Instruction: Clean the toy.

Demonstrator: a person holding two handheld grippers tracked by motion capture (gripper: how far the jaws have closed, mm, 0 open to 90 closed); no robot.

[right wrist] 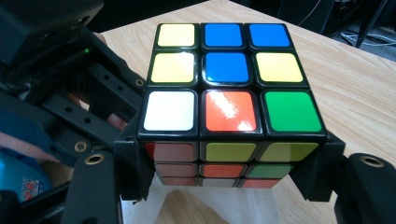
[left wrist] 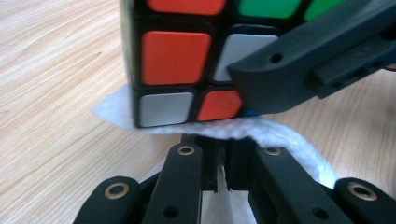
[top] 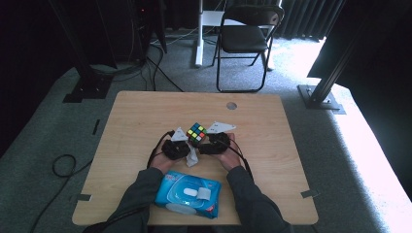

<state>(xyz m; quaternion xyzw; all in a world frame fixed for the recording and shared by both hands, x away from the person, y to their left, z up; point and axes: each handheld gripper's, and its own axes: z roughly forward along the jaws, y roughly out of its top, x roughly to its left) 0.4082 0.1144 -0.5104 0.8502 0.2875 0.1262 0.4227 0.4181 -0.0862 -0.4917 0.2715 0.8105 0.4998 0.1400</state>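
Note:
A scrambled Rubik's cube (top: 197, 132) is held just above the middle of the wooden table (top: 136, 116). My right gripper (right wrist: 225, 173) is shut on it, one jaw pressing each side of the cube (right wrist: 229, 74). My left gripper (left wrist: 222, 156) is shut on a white wipe (left wrist: 289, 135), which lies against the bottom edge of the cube (left wrist: 175, 56). In the high view the left gripper (top: 186, 148) and the right gripper (top: 205, 145) meet under the cube, and the wipe (top: 192, 158) hangs down between them.
A blue pack of wet wipes (top: 187, 194) lies at the near table edge between the person's forearms. A folding chair (top: 245, 36) stands beyond the table. A cable hole (top: 231, 105) sits near the far edge.

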